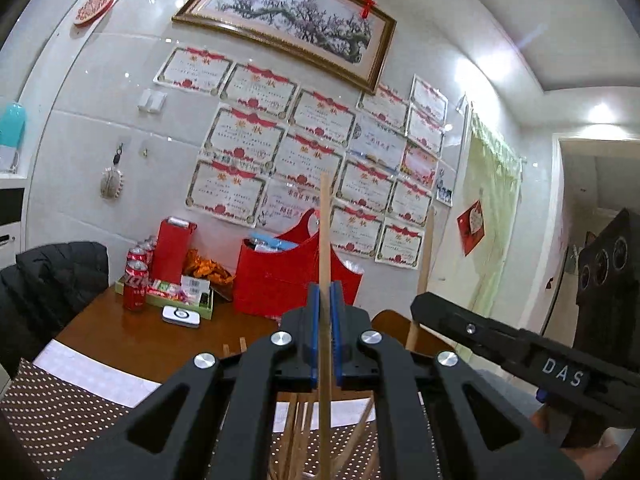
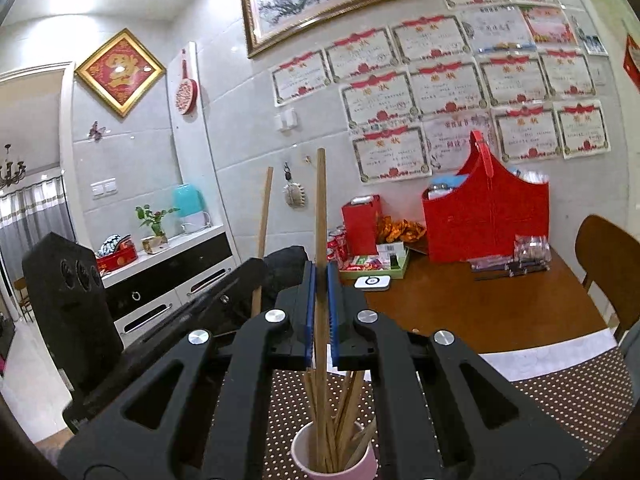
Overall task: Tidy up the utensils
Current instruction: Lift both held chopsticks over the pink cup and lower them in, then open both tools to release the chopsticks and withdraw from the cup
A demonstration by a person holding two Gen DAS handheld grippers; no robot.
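My left gripper (image 1: 325, 292) is shut on a wooden chopstick (image 1: 324, 232) that stands upright between its blue pads. My right gripper (image 2: 320, 272) is shut on another wooden chopstick (image 2: 320, 208), also upright, its lower end down among several chopsticks in a pink cup (image 2: 362, 466) on a dotted brown mat (image 2: 560, 396). The right gripper (image 1: 424, 312) shows at the right of the left wrist view, holding its chopstick (image 1: 426, 256). The left gripper's chopstick (image 2: 264, 216) shows left of centre in the right wrist view. More chopsticks (image 1: 298, 432) stand below the left gripper.
A brown wooden table (image 2: 500, 320) holds a red gift basket (image 2: 484, 220), cola cans (image 1: 134, 280), a snack tray (image 1: 168, 300) and a white device (image 2: 372, 282). A black jacket (image 1: 52, 280) hangs on a chair at left. A black speaker (image 2: 64, 288) stands by a cabinet.
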